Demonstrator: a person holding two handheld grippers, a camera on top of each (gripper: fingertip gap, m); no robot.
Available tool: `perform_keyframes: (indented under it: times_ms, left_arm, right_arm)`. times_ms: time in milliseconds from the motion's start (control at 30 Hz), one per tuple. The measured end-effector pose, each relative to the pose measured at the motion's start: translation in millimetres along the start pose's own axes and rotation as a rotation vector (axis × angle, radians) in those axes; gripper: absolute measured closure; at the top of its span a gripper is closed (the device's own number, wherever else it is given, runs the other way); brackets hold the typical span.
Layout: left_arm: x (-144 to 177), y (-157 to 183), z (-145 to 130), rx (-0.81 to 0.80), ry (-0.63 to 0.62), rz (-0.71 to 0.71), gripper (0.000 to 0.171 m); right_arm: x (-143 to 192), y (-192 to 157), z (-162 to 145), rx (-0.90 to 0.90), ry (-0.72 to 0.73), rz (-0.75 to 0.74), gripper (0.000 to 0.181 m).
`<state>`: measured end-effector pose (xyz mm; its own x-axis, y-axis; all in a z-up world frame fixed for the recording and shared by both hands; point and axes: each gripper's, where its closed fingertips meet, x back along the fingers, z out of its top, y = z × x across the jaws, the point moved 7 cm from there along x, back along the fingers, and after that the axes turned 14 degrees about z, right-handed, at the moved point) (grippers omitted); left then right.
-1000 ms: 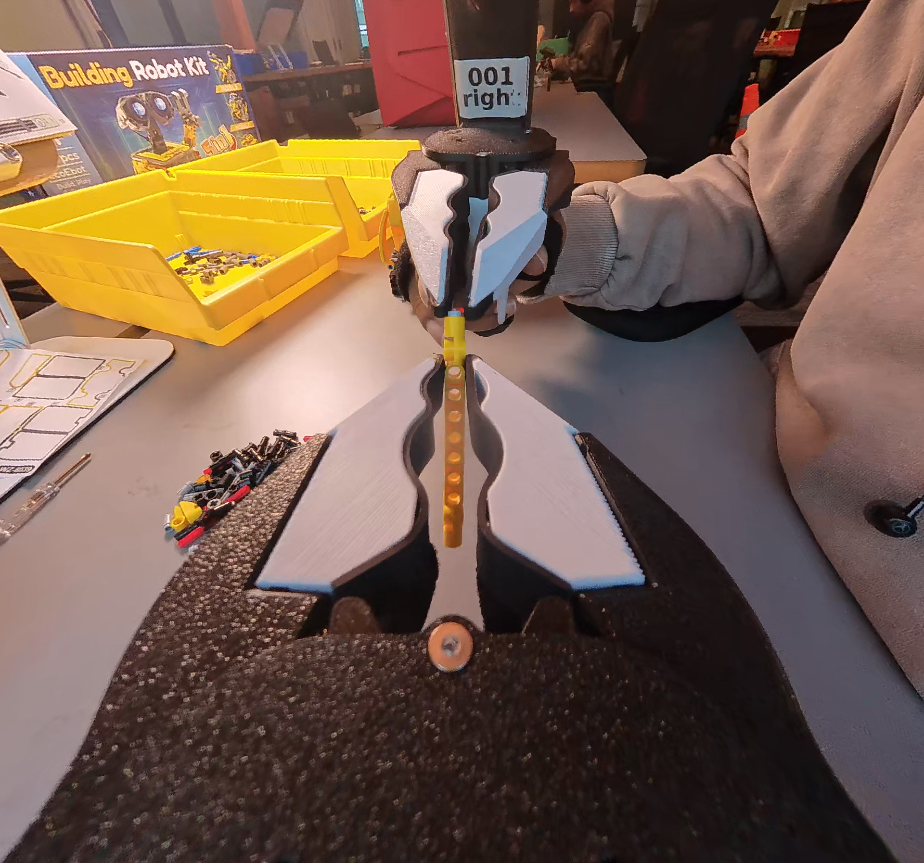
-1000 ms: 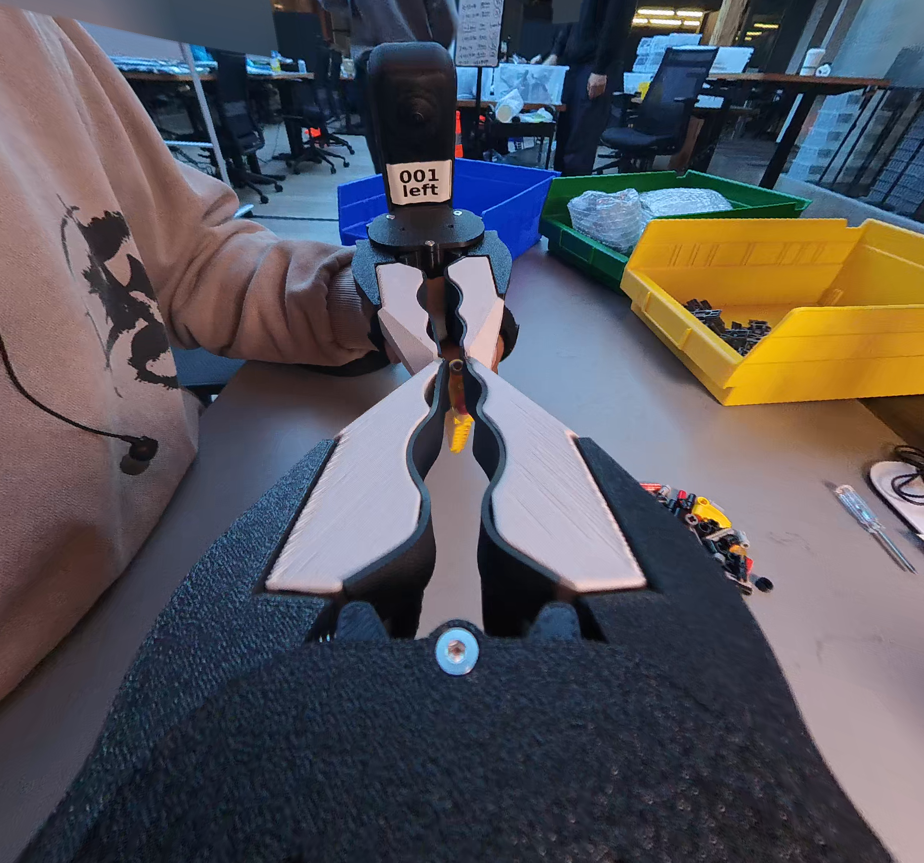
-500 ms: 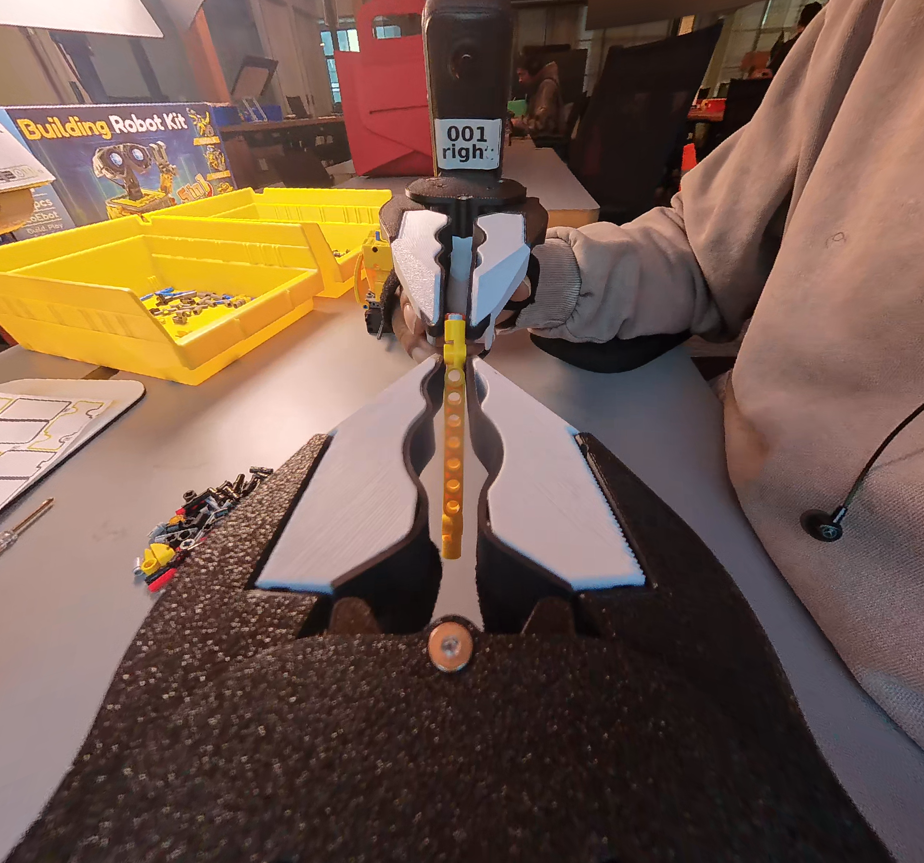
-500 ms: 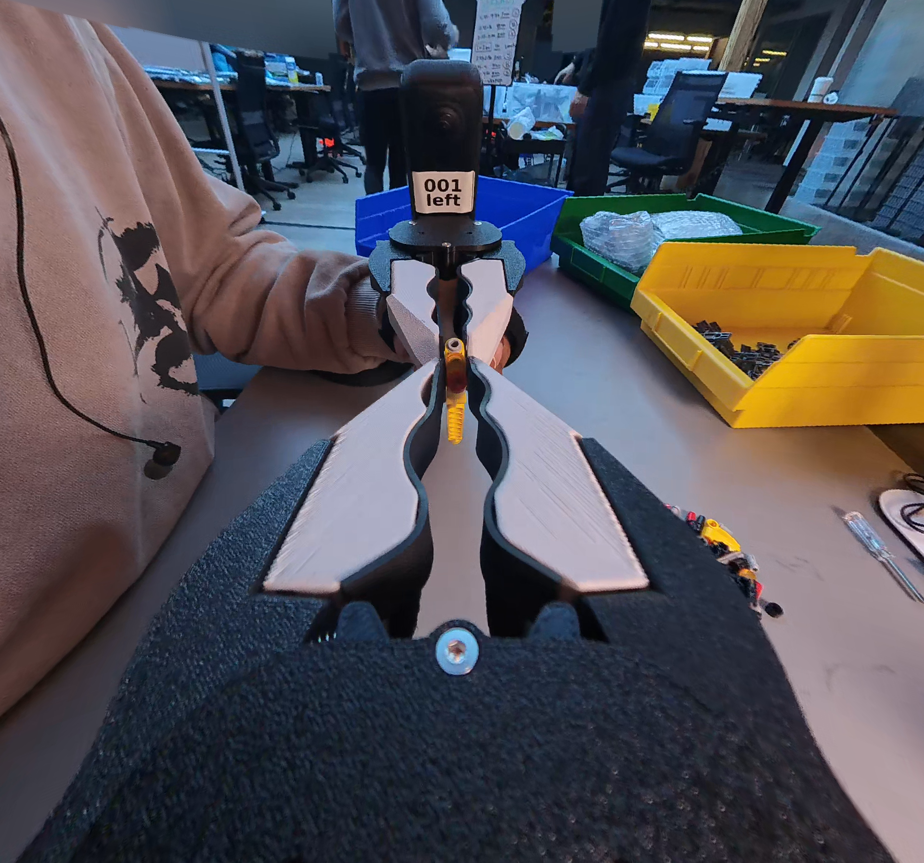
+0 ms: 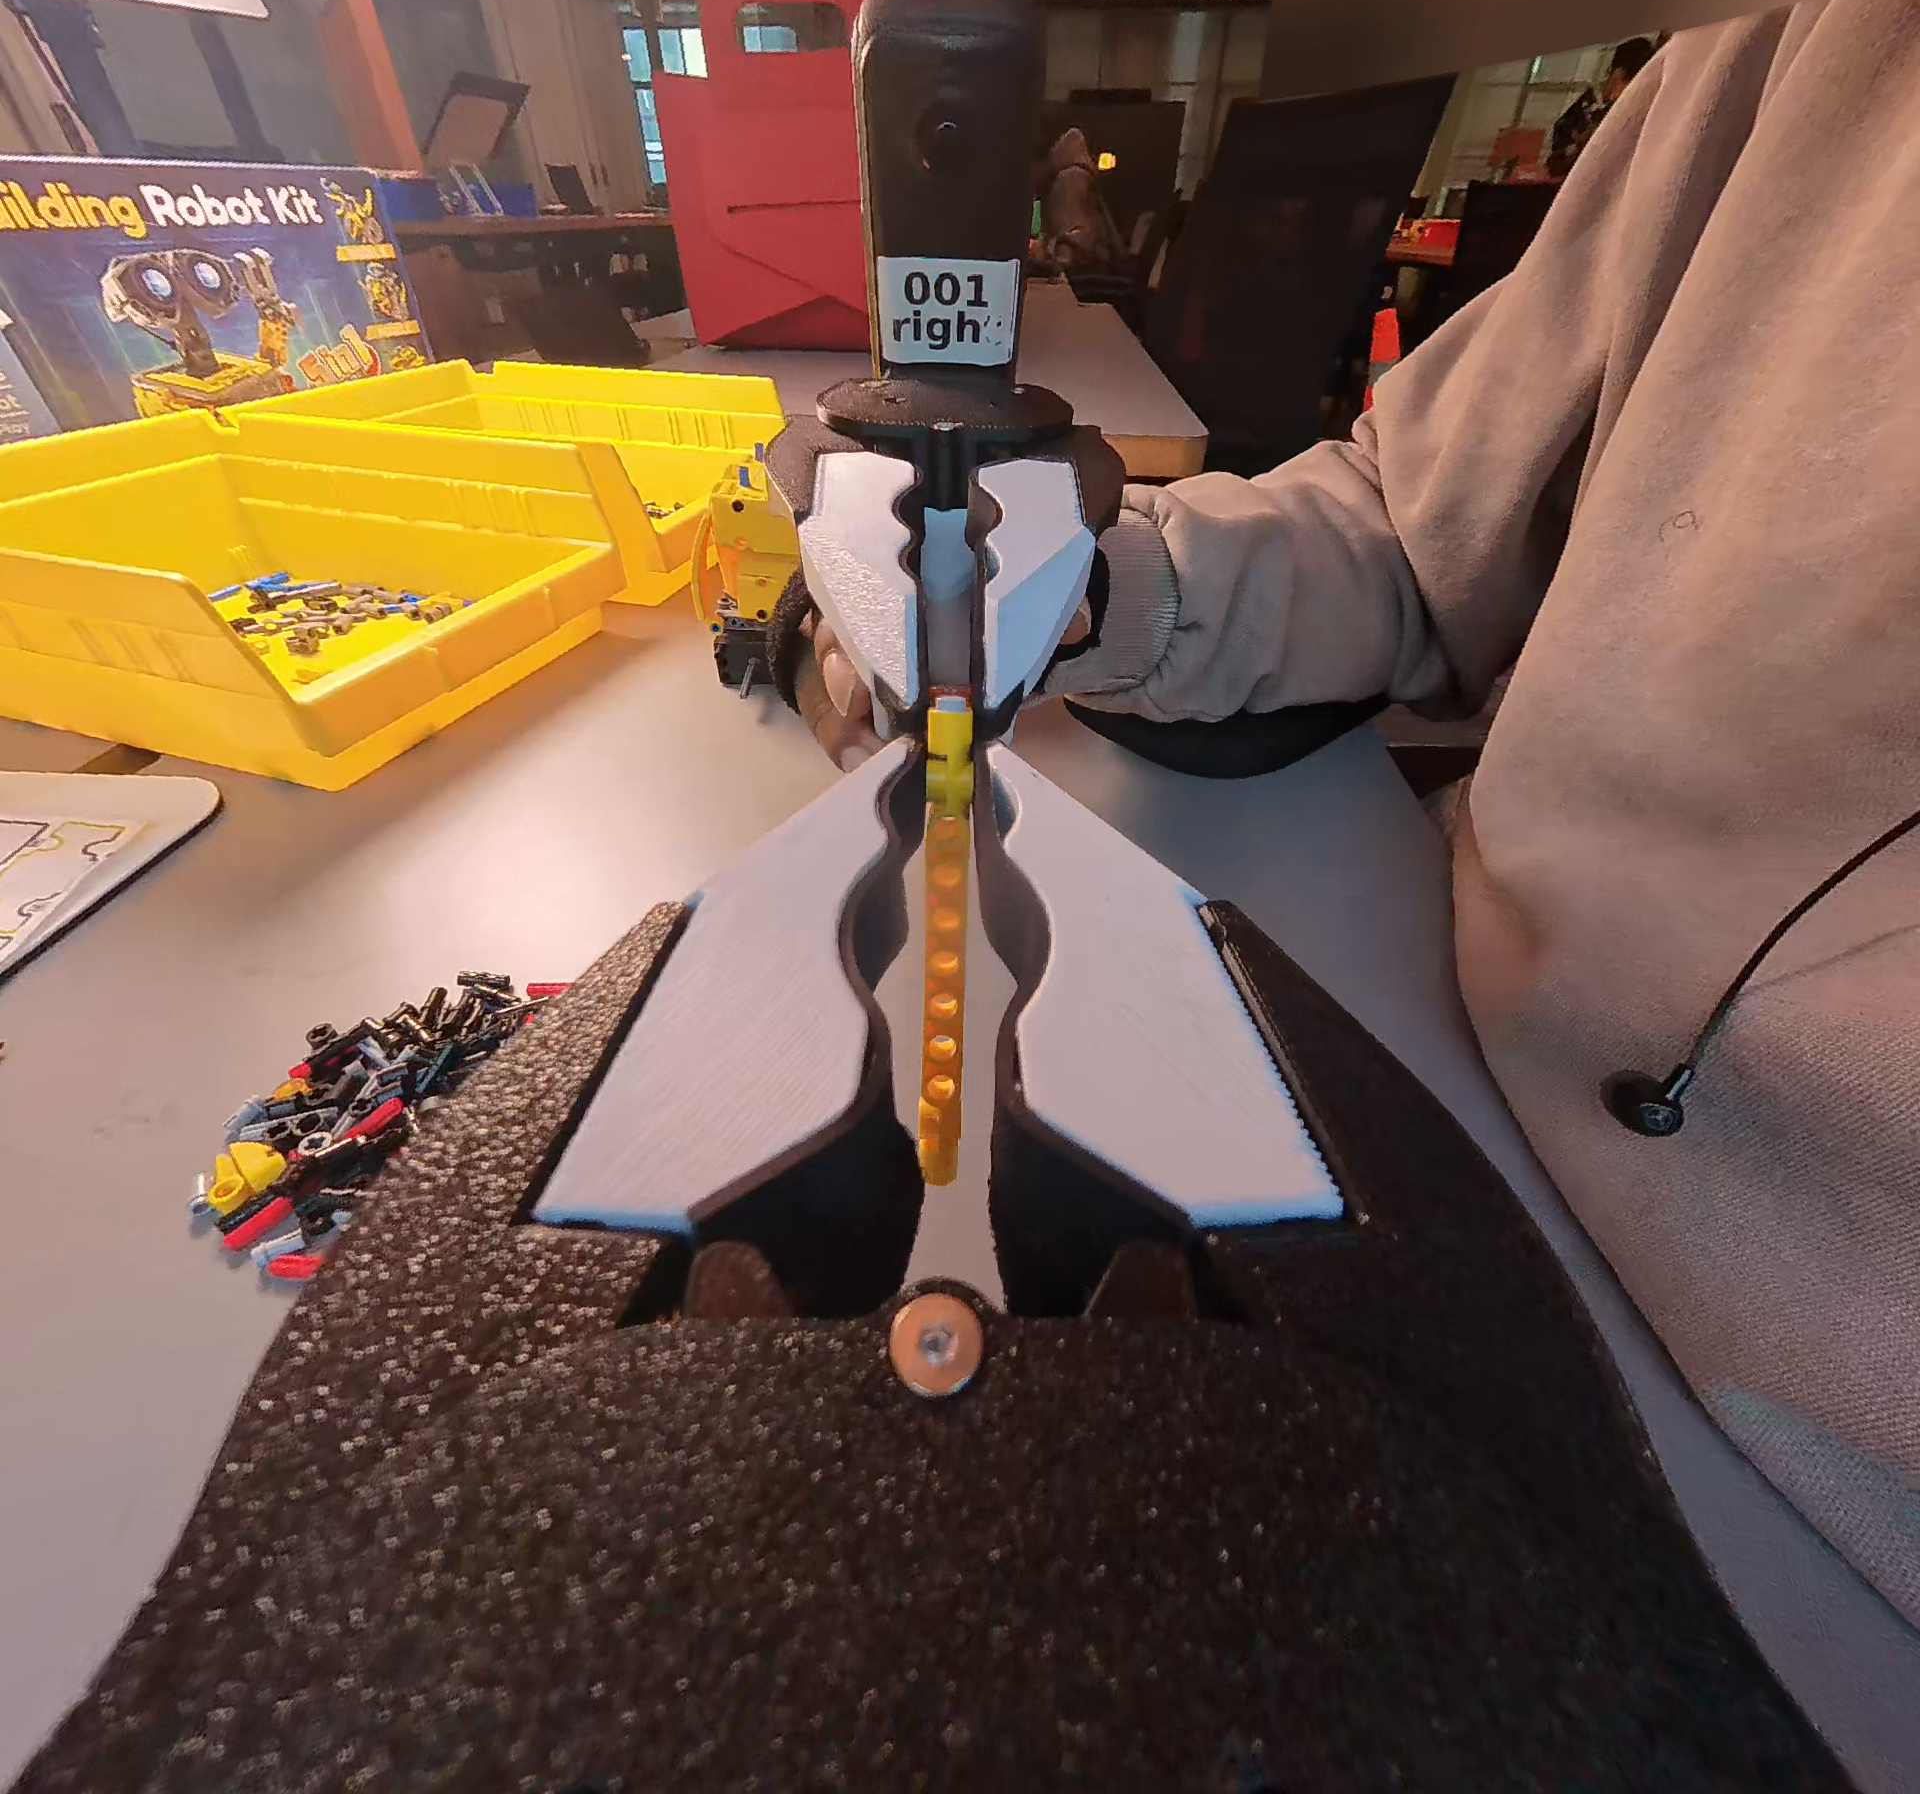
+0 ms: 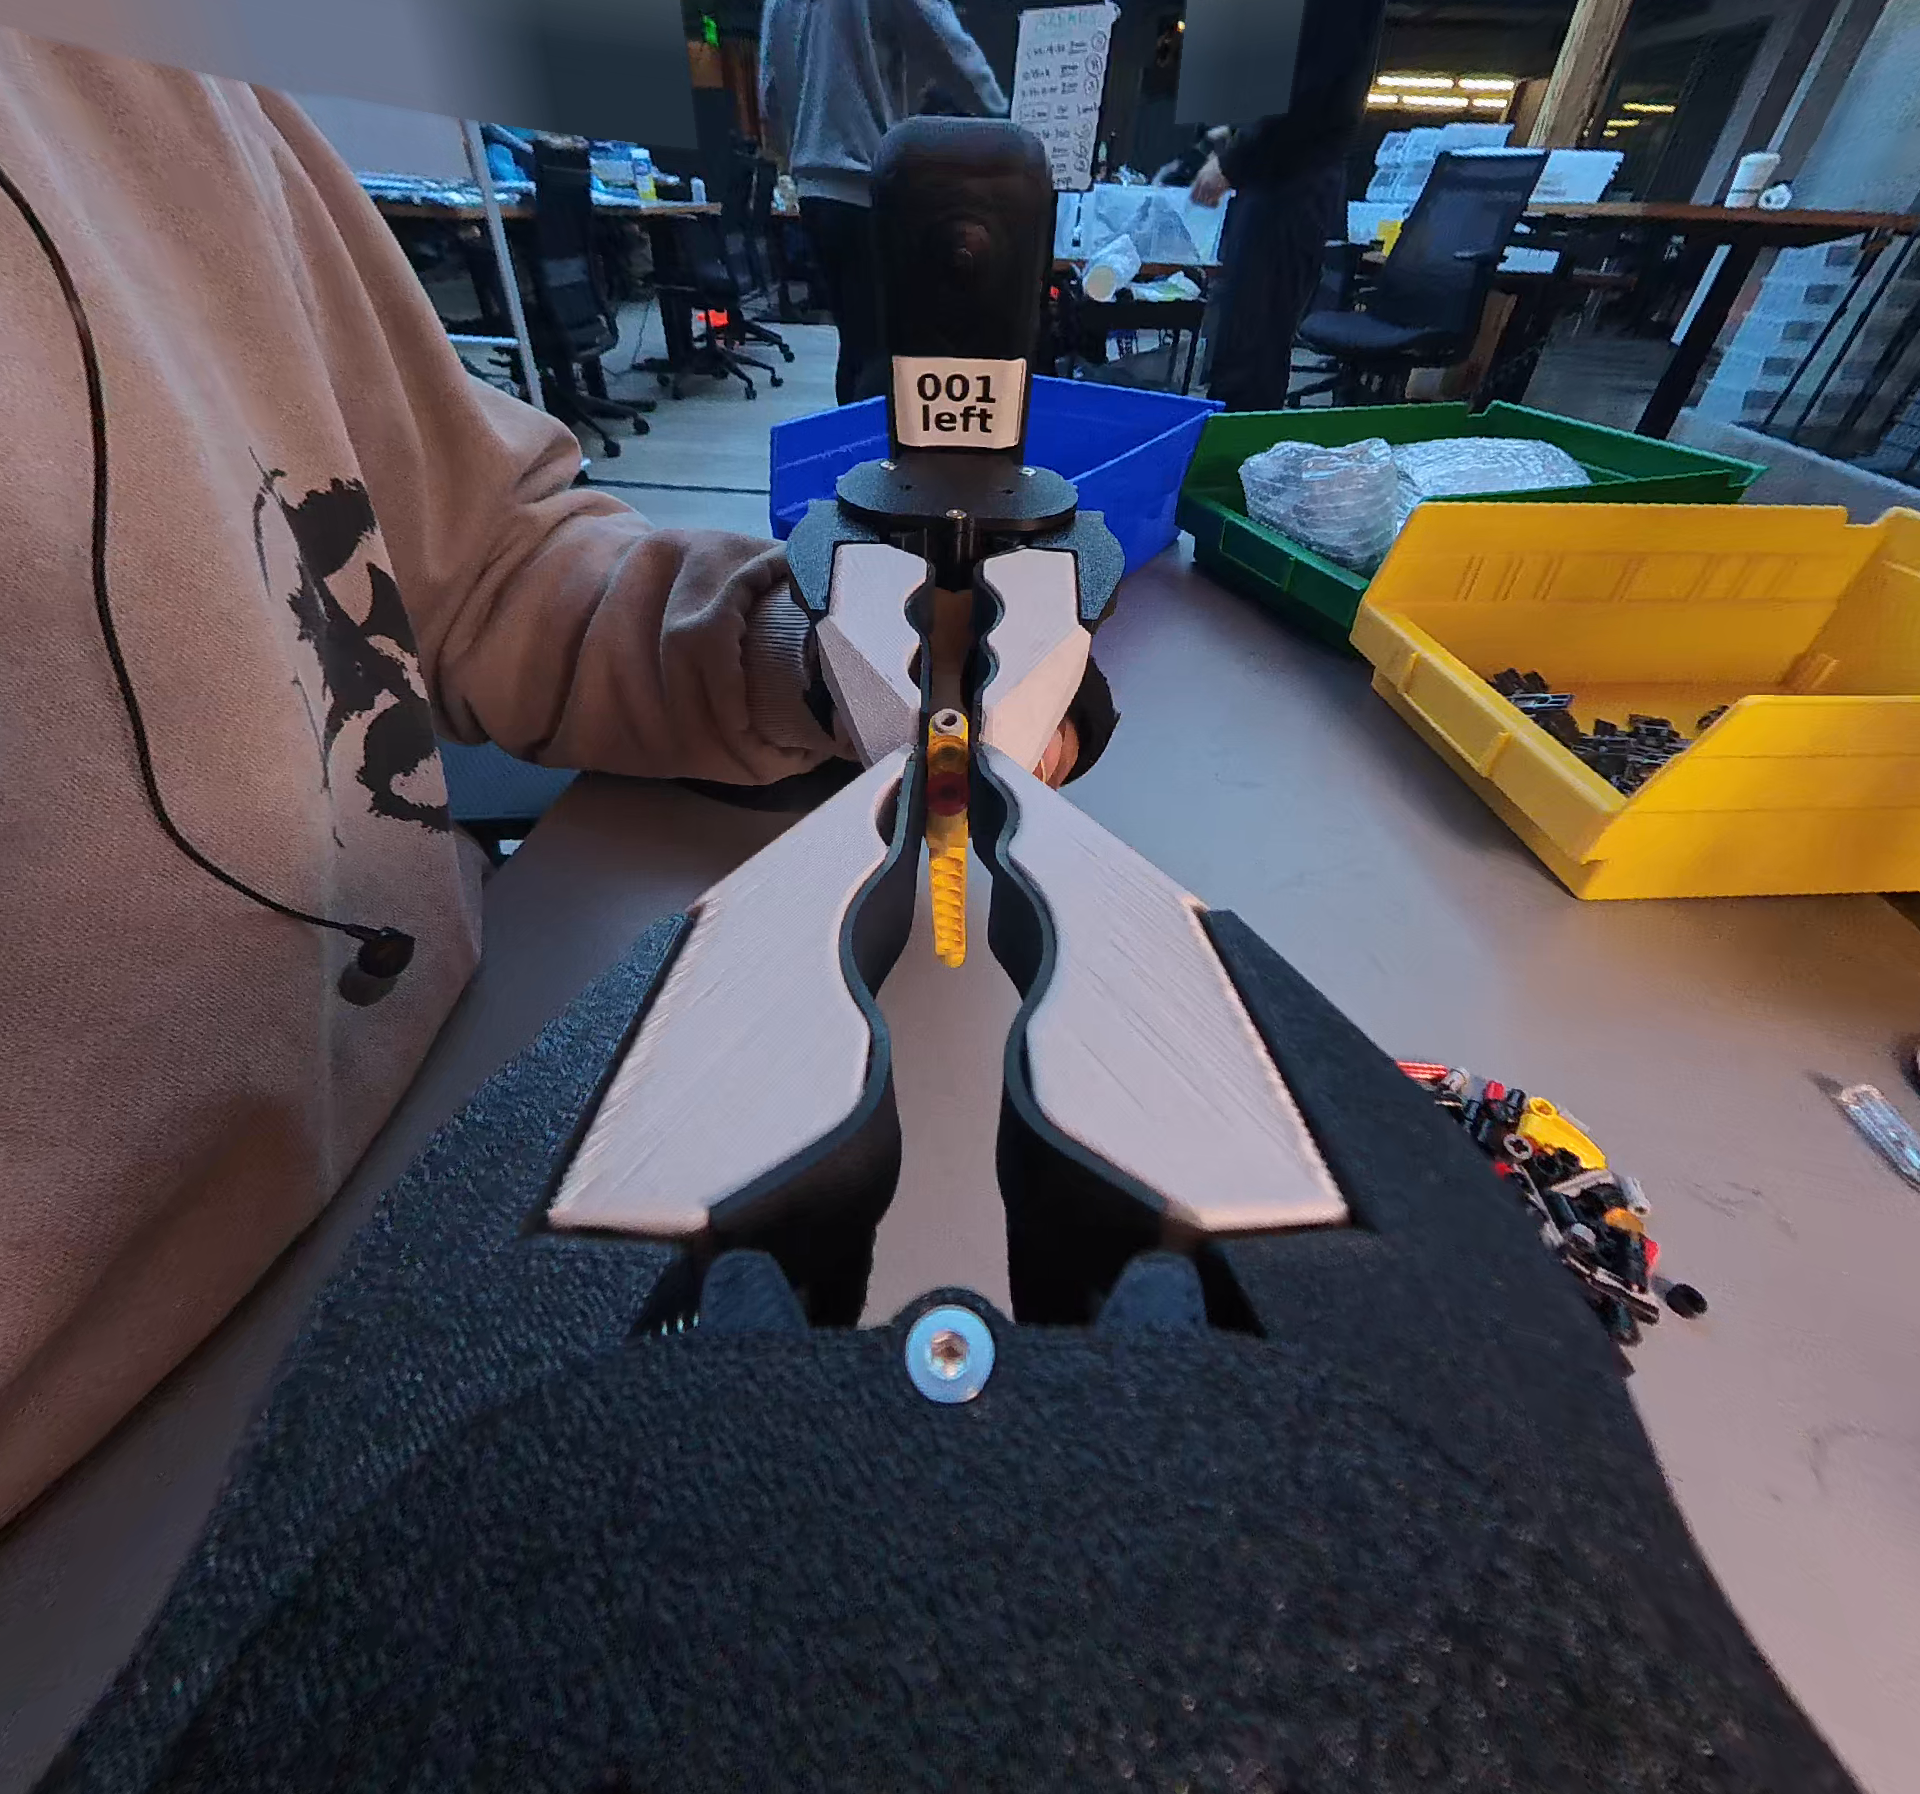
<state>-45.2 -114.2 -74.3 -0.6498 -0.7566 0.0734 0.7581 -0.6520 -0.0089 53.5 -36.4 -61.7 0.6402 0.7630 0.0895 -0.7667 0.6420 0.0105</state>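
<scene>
Up close, the left gripper (image 5: 948,757) pinches a long, holed yellow beam (image 5: 943,996) seen only in its own view, while the right gripper (image 6: 948,768) clamps a ridged yellow piece (image 6: 948,897), tips meeting above the grey table (image 5: 436,871), both held higher than a second ago.

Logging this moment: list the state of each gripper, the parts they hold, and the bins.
left gripper: shut on yellow beam
yellow beam: lengthwise between the fingers
right gripper: shut on yellow connector
yellow connector: clamped, meets beam end
yellow bin: open, small parts inside
green bin: open, holds plastic bags
</scene>
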Motion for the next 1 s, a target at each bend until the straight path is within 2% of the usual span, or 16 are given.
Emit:
perform_keyframes:
  times_ms: [133,333,567,767,800,833,867,900,1000]
  left_arm:
    - [1.0,0.3,0.2,0.003,0.003,-0.013,0.165]
    - [4.8,0.0,9.5,0.075,0.078,-0.051,0.164]
    - [11.8,-1.7,23.9,0.125,0.153,-0.051,0.165]
    - [14.4,-8.0,28.2,0.193,0.195,-0.059,0.166]
    - [17.6,-12.9,16.6,0.173,0.128,-0.024,0.165]
    - [24.2,-21.5,11.0,0.201,0.131,0.016,0.165]
    - [30.6,-26.1,18.3,0.255,0.194,0.004,0.165]
    - [31.6,-27.5,24.7,0.247,0.222,0.002,0.165]
    - [17.9,-30.6,25.4,0.267,0.216,-0.009,0.165]
  right_arm:
    - [-0.8,-1.6,-1.2,0.019,0.038,-0.009,0.175]
    - [-2.5,-3.7,8.6,0.017,0.159,-0.027,0.176]
    - [-4.7,-1.8,21.3,-0.068,0.343,-0.004,0.177]
    - [-4.2,5.2,28.6,-0.113,0.427,0.0,0.175]
    - [21.1,9.5,45.5,-0.135,0.685,-0.019,0.175]
    - [59.9,16.5,61.5,-0.178,0.854,-0.024,0.176]
    - [82.0,14.1,70.6,-0.061,0.797,-0.13,0.176]
    - [74.5,6.2,70.3,0.013,0.616,-0.169,0.176]
    - [39.8,7.8,41.0,-0.034,0.414,-0.185,0.175]
